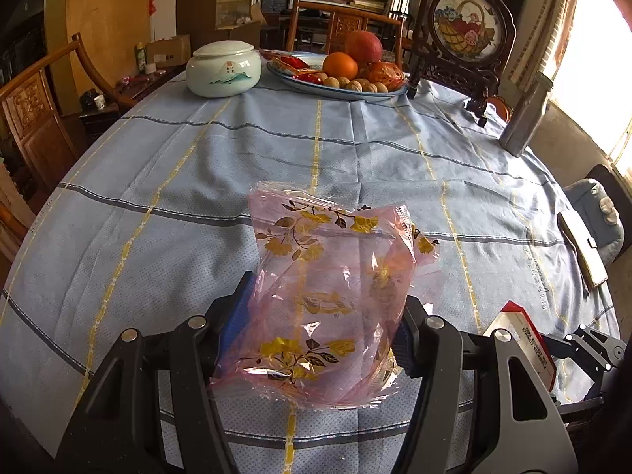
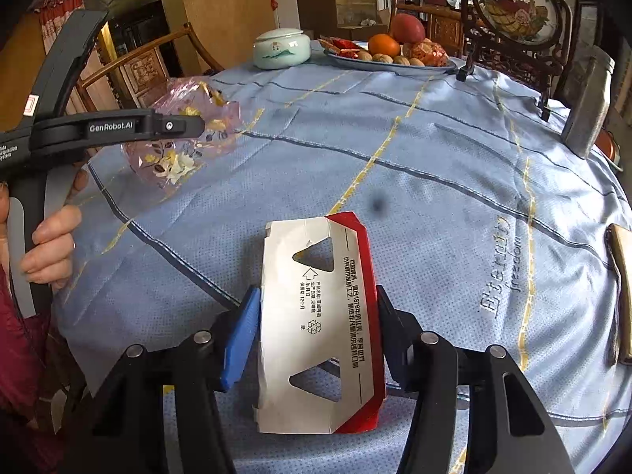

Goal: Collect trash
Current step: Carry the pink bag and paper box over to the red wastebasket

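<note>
A pink see-through plastic bag (image 1: 331, 276) with gold flowers sits between the blue pads of my left gripper (image 1: 328, 308), which is shut on it and holds it above the blue tablecloth (image 1: 158, 197). The right wrist view shows the same bag (image 2: 177, 150) hanging at the left, with a hand (image 2: 51, 245) on that gripper's handle. My right gripper (image 2: 316, 304) is shut on a flattened white and red carton (image 2: 316, 335), one pad on each long edge. The carton (image 1: 521, 335) also shows at the lower right of the left wrist view.
At the far side of the round table stand a pale lidded jar (image 1: 223, 69), a fruit plate (image 1: 339, 93), a framed basket picture (image 1: 470, 31) and a metal bottle (image 1: 525, 118). A tan wallet-like thing (image 1: 584, 249) lies near the right edge. Wooden chairs (image 1: 35, 118) ring the table.
</note>
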The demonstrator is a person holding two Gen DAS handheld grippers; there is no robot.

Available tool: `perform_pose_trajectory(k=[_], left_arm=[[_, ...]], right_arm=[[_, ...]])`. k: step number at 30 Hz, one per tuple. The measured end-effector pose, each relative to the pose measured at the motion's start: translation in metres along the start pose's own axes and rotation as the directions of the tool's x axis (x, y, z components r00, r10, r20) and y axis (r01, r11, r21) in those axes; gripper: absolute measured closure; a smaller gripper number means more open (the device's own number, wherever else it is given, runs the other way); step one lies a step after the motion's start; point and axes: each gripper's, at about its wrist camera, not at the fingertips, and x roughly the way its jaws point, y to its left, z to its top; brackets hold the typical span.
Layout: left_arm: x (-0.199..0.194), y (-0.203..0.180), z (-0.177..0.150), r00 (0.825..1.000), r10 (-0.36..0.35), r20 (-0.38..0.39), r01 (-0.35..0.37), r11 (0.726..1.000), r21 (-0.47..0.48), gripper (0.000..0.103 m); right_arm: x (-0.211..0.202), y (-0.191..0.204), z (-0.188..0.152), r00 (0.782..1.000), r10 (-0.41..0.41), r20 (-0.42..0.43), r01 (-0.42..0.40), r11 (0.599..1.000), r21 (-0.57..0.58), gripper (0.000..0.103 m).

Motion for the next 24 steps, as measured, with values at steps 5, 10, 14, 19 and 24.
perform_pose_trajectory(k=[5, 10, 14, 19, 24], left_arm=[[-0.018, 0.004, -0.001, 1.000, 0.006, 0.025, -0.005, 1.000, -0.011, 0.043], [-0.050, 0.007, -0.005, 0.998, 0.011, 0.069, -0.010, 1.000, -0.016, 0.043], [-0.080, 0.010, -0.011, 0.993, 0.035, 0.111, -0.034, 0.999, -0.014, 0.043], [-0.117, 0.016, -0.022, 0.985, 0.064, 0.162, -0.061, 0.998, -0.022, 0.043], [-0.155, 0.022, -0.037, 0.972, 0.089, 0.217, -0.083, 0.996, -0.035, 0.043]], right_arm=[[-0.027, 0.002, 0.005, 0.997, 0.000, 0.082, -0.001, 1.000, 0.013, 0.046], [-0.056, 0.006, 0.008, 0.986, 0.020, 0.165, -0.025, 0.999, 0.025, 0.046], [-0.077, 0.015, 0.008, 0.975, 0.038, 0.221, -0.044, 0.999, 0.020, 0.046], [-0.101, 0.030, 0.003, 0.958, 0.060, 0.280, -0.065, 0.998, 0.009, 0.046], [-0.127, 0.047, -0.004, 0.940, 0.078, 0.331, -0.078, 0.997, -0.011, 0.046]])
